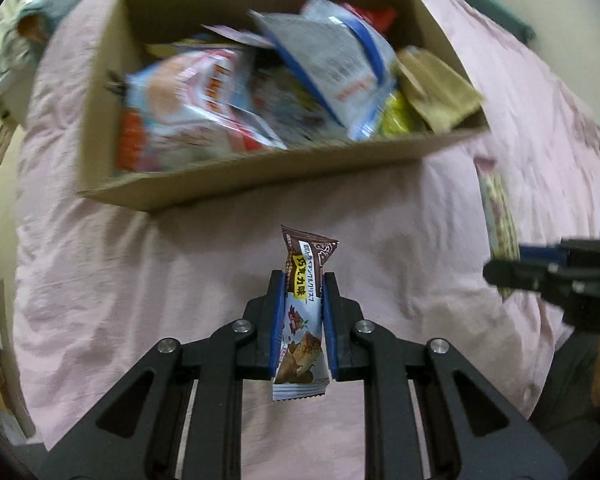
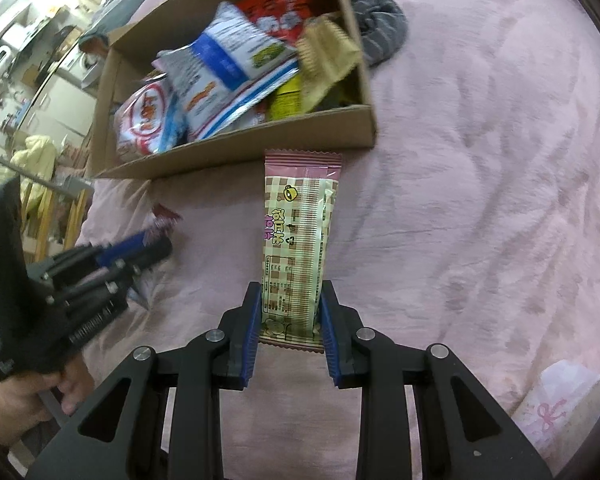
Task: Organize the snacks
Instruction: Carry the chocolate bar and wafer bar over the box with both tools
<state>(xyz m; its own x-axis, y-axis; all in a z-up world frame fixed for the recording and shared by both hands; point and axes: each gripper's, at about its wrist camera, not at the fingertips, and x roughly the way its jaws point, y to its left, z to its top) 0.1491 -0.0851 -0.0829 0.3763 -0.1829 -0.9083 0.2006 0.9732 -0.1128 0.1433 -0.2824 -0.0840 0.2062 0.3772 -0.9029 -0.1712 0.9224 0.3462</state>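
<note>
My left gripper [image 1: 302, 280] is shut on a small brown chocolate bar wrapper [image 1: 302, 320], held upright above the pink bedspread [image 1: 160, 280]. My right gripper [image 2: 290, 292] is shut on a long pink checked wafer packet [image 2: 298, 240] that points toward the box. An open cardboard box [image 1: 228, 172] lies ahead, holding several snack bags; in the right wrist view the cardboard box [image 2: 236, 158] sits just beyond the wafer's tip. The left gripper [image 2: 156, 246] shows at the left there, the right gripper [image 1: 496, 272] at the right edge of the left wrist view.
A grey striped cloth [image 2: 380, 32] lies behind the box's right corner. A white gift bag with a pink bow [image 2: 560, 404] sits at the lower right of the bedspread. A person's hand [image 2: 32, 396] holds the left gripper. Shelves and furniture [image 2: 28, 80] stand beyond the bed's left edge.
</note>
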